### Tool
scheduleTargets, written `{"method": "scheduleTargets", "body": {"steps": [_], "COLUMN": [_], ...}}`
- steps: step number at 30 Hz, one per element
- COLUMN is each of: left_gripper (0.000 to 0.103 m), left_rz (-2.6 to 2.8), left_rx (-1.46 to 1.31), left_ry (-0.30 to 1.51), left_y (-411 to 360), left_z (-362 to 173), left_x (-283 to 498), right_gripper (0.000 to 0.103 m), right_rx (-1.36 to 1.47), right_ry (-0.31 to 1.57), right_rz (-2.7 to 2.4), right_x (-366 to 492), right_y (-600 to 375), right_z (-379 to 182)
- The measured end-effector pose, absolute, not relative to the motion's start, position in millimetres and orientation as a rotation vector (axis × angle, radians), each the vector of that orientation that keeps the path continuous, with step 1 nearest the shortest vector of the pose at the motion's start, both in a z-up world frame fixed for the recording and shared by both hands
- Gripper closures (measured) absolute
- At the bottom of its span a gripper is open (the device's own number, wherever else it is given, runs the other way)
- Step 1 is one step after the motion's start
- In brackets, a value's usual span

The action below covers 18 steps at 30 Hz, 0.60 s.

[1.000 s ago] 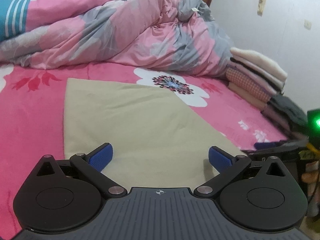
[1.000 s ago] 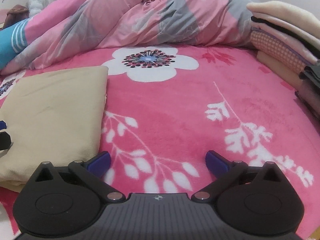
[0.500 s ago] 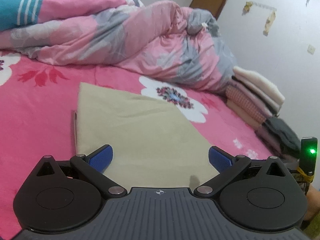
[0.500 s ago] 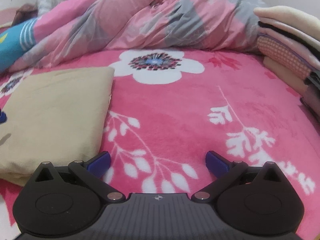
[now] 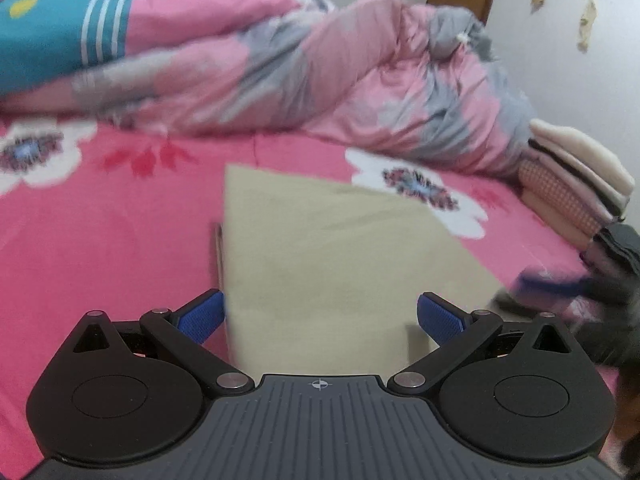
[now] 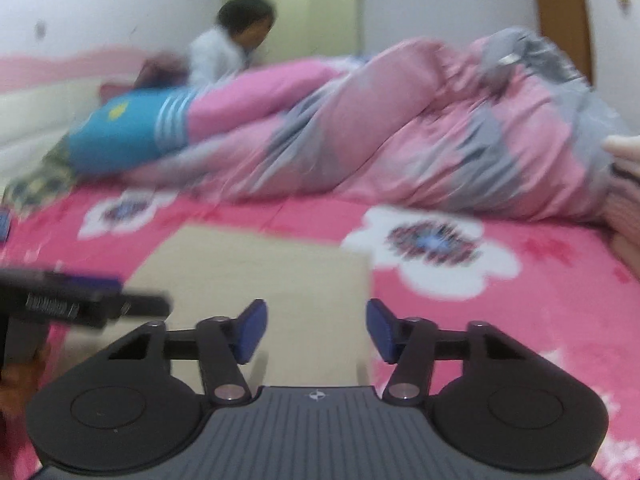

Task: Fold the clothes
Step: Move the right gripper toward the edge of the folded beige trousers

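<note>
From my left wrist camera, my left gripper (image 5: 320, 316) stands wide, its blue pads (image 5: 200, 316) well apart with nothing pinched between them. The folded beige garment (image 5: 320, 256) lies flat on the pink flowered bedsheet (image 5: 100, 248), its near edge running under the gap between my fingers; the left pad sits right at the garment's left edge. Past the garment, a rumpled pink and grey quilt (image 5: 340, 80) lies heaped across the bed, with a blue striped pillow (image 5: 56, 40) at its left end. At the right, against the wall, a stack of folded clothes (image 5: 576, 184) rests on the bed. My right gripper (image 5: 560, 286) shows as a dark blur at the right, just off the garment's right edge.

From my right wrist camera, my right gripper (image 6: 312, 330) has just been closing and now stands at a middling width. The beige garment (image 6: 260, 276) lies below the gap and its right edge (image 6: 366, 300) lines up near the right pad; the pads do not press on it, as far as the blur lets me tell. My left gripper (image 6: 80, 304) reaches in from the left, over the garment's left side. Behind the quilt (image 6: 400, 128) a person in a white top (image 6: 224, 52) sits.
</note>
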<state>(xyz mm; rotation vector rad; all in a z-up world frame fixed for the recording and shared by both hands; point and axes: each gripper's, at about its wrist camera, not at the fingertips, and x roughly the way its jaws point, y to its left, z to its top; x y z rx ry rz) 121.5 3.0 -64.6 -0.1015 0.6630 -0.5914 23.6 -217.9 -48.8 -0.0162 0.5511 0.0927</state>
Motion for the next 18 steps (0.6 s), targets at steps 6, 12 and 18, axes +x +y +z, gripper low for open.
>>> {"method": "scheduleTargets", "body": {"steps": [6,12,18], "left_gripper": [0.0,0.0,0.0], "left_rz": [-0.579,-0.562,-0.556], "left_rx": [-0.093,-0.097,-0.097], "left_ry": [0.684,0.683,0.695], "left_y": [-1.8,-4.7,-5.7], "left_z": [-74.4,-76.5,-77.3], "left_x": [120.2,118.8,119.0], "right_gripper": [0.079,0.078,0.079], "right_rx": [0.003,-0.027,-0.032], "right_ry": [0.589,0.568,0.685], "right_rz": [0.107,0.128,0.147], "right_x": [29.5,47.1,67.6], "right_y": [-211.8,-207.5,-213.1], "right_z": [-50.1,-45.5,-52.5]}}
